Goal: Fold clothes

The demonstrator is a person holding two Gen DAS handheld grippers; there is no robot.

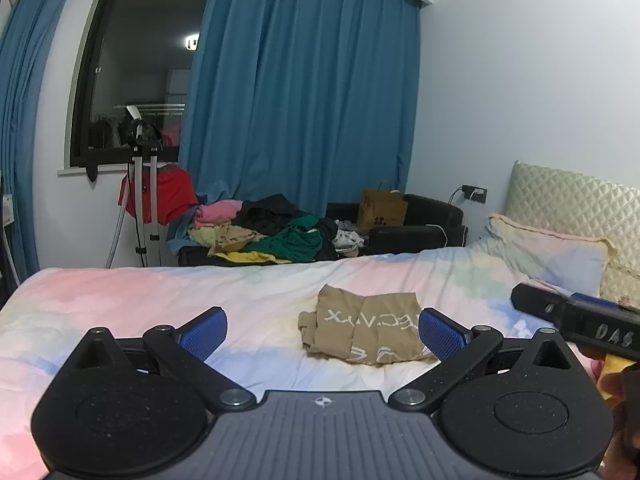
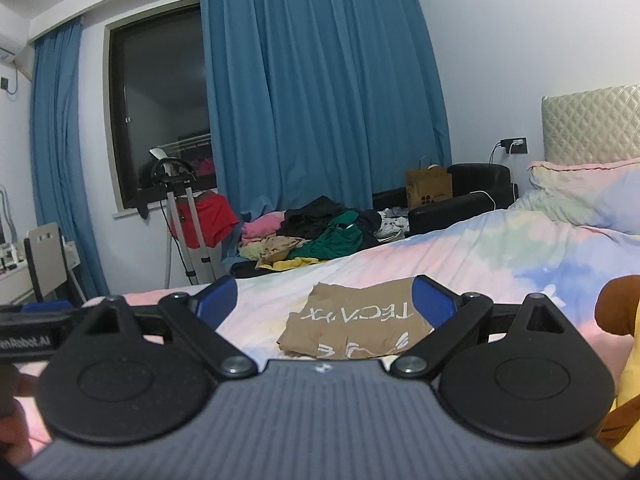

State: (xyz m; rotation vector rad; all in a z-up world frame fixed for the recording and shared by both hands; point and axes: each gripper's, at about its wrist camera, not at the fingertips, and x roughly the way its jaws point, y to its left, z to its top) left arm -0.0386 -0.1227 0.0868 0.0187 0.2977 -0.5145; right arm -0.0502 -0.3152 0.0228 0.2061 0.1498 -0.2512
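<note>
A tan garment (image 1: 366,328) with white lettering lies folded on the pastel bedspread (image 1: 160,296), ahead of both grippers. My left gripper (image 1: 322,332) hovers above the bed, open, blue pads (image 1: 204,334) wide apart, nothing between them; the garment sits toward its right finger. My right gripper (image 2: 325,300) is also open and empty, with the same tan garment (image 2: 356,326) just beyond and partly under its right finger. The right gripper's black body (image 1: 576,320) shows at the right edge of the left wrist view.
A heap of unfolded clothes (image 1: 272,232) covers a dark couch (image 1: 416,220) beyond the bed, beside a brown paper bag (image 1: 382,210). A garment steamer stand (image 1: 144,200) with a red garment stands near the window. A pillow (image 1: 548,252) and headboard (image 1: 576,200) lie to the right.
</note>
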